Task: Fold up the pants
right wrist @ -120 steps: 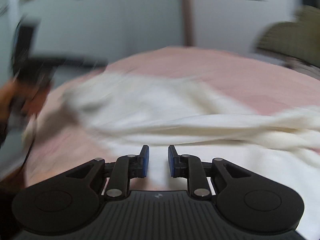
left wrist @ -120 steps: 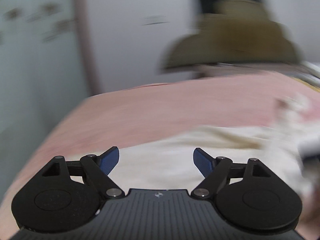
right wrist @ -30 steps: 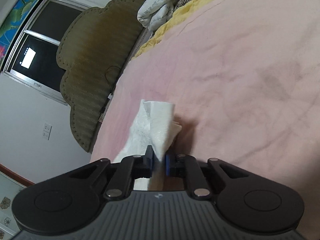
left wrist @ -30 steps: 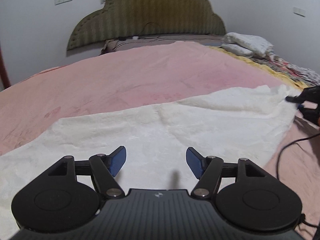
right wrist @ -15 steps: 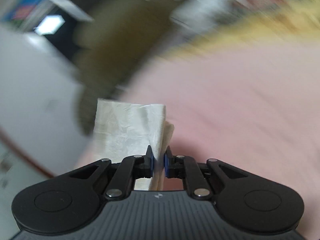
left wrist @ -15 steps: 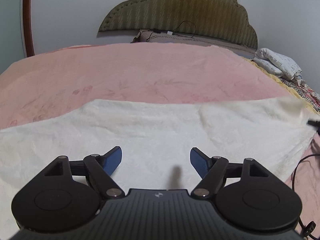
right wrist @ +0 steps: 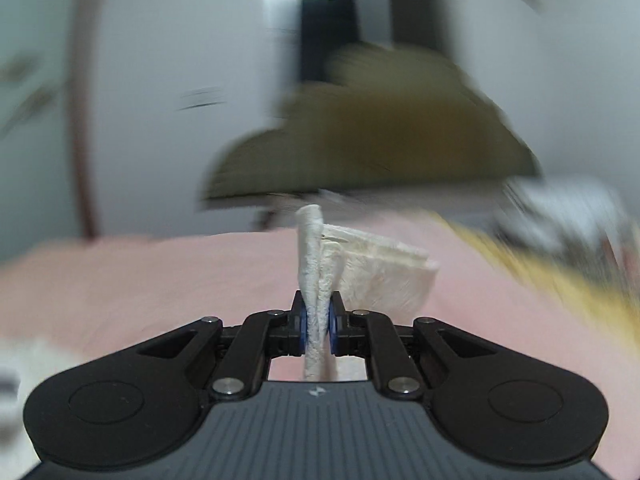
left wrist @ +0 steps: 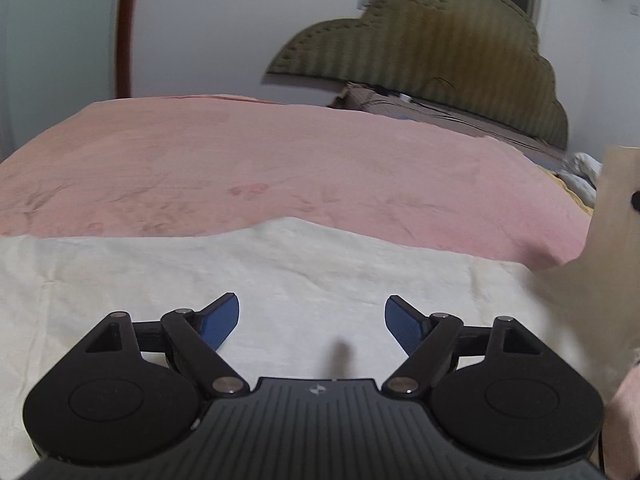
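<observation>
Cream white pants (left wrist: 280,280) lie spread flat across the pink bedspread (left wrist: 280,160) in the left wrist view. My left gripper (left wrist: 312,320) is open and empty, just above the cloth. At the right edge one end of the pants (left wrist: 612,240) is lifted upright. My right gripper (right wrist: 318,328) is shut on that bunched end of the pants (right wrist: 320,260), held above the bed; this view is blurred by motion.
An olive padded headboard (left wrist: 440,52) stands at the far end of the bed. White pillows and a yellow blanket (left wrist: 580,176) lie at the right side. A brown door frame (left wrist: 124,28) and white wall are at the left.
My right gripper has swung round with the pants end, lifting it so it stands at the right of the left wrist view. My left gripper has turned left and stays open.
</observation>
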Action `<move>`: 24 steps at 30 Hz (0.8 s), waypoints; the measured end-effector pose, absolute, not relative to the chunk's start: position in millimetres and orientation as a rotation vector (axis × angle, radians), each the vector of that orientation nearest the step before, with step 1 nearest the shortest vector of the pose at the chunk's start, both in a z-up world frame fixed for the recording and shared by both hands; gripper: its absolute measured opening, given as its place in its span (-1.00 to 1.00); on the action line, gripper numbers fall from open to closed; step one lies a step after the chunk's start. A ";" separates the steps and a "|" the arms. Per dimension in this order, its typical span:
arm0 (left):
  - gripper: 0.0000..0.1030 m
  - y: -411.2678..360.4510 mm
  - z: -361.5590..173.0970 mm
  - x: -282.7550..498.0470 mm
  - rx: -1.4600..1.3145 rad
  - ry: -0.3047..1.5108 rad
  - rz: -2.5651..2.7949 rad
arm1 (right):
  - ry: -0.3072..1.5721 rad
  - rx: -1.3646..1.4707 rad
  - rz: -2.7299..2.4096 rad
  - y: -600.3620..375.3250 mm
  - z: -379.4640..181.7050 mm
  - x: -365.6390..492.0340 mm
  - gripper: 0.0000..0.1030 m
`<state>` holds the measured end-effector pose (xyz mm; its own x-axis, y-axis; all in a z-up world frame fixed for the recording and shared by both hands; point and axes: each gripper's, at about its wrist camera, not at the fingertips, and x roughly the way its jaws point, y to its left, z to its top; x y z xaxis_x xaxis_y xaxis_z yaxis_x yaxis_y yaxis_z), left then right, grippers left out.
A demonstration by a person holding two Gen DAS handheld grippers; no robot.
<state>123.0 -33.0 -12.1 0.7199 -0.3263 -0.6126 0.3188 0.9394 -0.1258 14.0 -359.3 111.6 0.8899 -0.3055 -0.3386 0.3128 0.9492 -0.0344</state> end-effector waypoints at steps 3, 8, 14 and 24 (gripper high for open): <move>0.60 -21.8 -11.7 125.9 -0.041 0.697 -0.328 | 0.402 -0.142 -0.068 -271.5 94.3 34.8 -0.81; 0.60 -7.2 -8.1 122.2 -0.046 0.683 -0.285 | 0.565 -0.263 0.187 -191.6 35.9 45.6 -0.81; 0.62 -2.0 0.5 120.8 -0.095 0.667 -0.277 | 0.605 -0.332 0.247 -169.9 20.0 39.2 -0.80; 0.71 -53.7 19.1 126.6 0.057 0.619 -0.361 | 0.656 -0.426 0.252 -138.7 23.5 32.7 -0.59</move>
<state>126.6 -53.7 19.1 0.7542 -0.3142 -0.5766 0.3477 0.9360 -0.0552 32.7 -138.7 23.5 0.7664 0.0925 -0.6357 -0.3570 0.8840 -0.3018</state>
